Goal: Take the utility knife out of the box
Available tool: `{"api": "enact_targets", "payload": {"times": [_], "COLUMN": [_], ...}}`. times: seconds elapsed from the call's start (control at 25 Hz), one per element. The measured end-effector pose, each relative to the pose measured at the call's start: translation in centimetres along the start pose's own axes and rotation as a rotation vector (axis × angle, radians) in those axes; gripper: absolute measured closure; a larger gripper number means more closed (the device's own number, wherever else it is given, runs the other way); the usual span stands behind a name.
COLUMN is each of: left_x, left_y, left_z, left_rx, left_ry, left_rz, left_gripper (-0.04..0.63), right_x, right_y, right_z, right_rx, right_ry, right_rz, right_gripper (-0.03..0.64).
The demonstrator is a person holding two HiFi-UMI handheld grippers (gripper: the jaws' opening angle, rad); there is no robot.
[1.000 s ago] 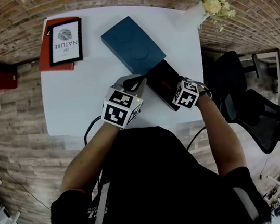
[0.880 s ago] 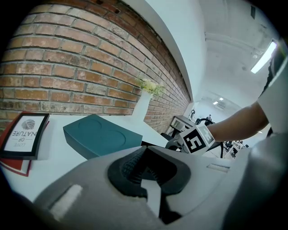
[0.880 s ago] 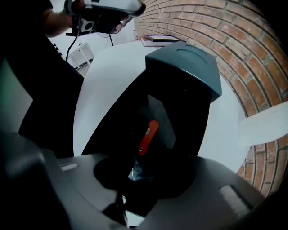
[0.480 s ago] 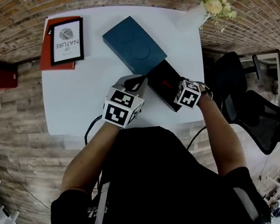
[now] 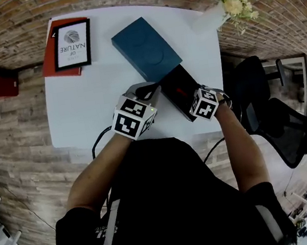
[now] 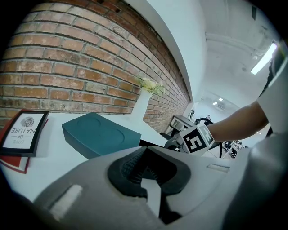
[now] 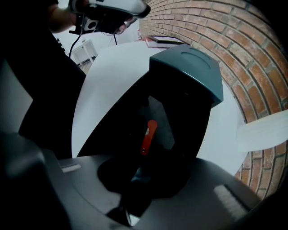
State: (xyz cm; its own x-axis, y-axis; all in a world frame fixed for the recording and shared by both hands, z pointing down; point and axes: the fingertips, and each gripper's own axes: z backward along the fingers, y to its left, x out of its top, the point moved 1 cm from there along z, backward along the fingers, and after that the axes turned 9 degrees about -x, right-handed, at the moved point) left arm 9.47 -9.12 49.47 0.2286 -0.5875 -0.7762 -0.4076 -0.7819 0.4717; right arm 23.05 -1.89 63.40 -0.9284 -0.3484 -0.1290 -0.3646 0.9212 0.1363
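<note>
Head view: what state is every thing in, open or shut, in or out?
Black rectangular box: open, lid off.
Teal box lid: off, lying on the white table by the box.
Black utility knife with red slider: inside the box.
Left gripper: shut, empty.
Right gripper: jaws have just been closing; gripping the knife's near end.
White vase of flowers: upright.

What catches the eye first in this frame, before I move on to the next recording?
The red slider of the utility knife stands out in the open black box, near the person's edge of the white table. The right gripper points down into it, its jaws having just closed around the knife's near end. At the box's far end lies a teal lid, and the shut left gripper is at the box's left side.
</note>
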Motion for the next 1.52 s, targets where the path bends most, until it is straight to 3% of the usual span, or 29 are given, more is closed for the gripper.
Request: {"api": "enact_targets", "payload": {"times": [0.2, 0.28, 0.44, 0.68, 0.72, 0.88, 1.08, 1.2, 1.28, 1.36, 1.52], "left_x": [-0.2, -0.2, -0.2, 0.0, 0.0, -0.2, -0.7, -1.4, -2.0, -2.6, -3.0], "left_y": [-0.3, -0.4, -0.8, -1.4, -1.5, -1.8, -1.4, -1.2, -1.1, -1.0, -1.1], "left_z": [-0.4, -0.6, -1.5, -2.3, -2.4, -2.4, -2.0, -1.9, -1.9, -1.8, -1.5], "left_rx": [-0.012, -0.014, -0.021, -0.021, -0.018, -0.011, -0.019, -0.041, -0.061, -0.083, -0.131], "left_ry": [0.014, 0.022, 0.036, 0.045, 0.045, 0.047, 0.067, 0.082, 0.094, 0.111, 0.125], "left_rz": [-0.012, -0.012, -0.018, -0.027, -0.027, -0.029, -0.047, -0.061, -0.067, -0.072, -0.091], "left_gripper": [0.588, 0.588, 0.588, 0.588, 0.588, 0.588, 0.588, 0.588, 0.588, 0.588, 0.588], "right_x": [-0.2, -0.3, -1.0, -0.1, 0.0, 0.2, 0.3, -0.5, -0.1, 0.5, 0.5], "right_y": [0.3, 0.1, 0.3, -1.1, -1.3, -0.6, 0.7, 1.9, 1.2, -0.3, -0.8], "right_z": [0.0, 0.1, -0.1, 0.8, 0.7, -0.4, -0.4, 0.1, 0.8, 1.2, -0.1], "right_rx": [-0.081, -0.115, -0.113, -0.152, -0.151, -0.089, -0.035, 0.004, -0.029, -0.096, -0.116], "right_ry": [-0.041, -0.051, -0.043, -0.090, -0.078, 0.019, 0.055, 0.081, 0.065, 0.049, 0.123], "right_rz": [0.024, 0.025, 0.021, -0.095, -0.106, -0.105, -0.036, 0.029, -0.022, -0.142, -0.344], "right_gripper": [0.561, 0.600, 0.618, 0.615, 0.610, 0.453, 0.509, 0.503, 0.507, 0.539, 0.543]}}
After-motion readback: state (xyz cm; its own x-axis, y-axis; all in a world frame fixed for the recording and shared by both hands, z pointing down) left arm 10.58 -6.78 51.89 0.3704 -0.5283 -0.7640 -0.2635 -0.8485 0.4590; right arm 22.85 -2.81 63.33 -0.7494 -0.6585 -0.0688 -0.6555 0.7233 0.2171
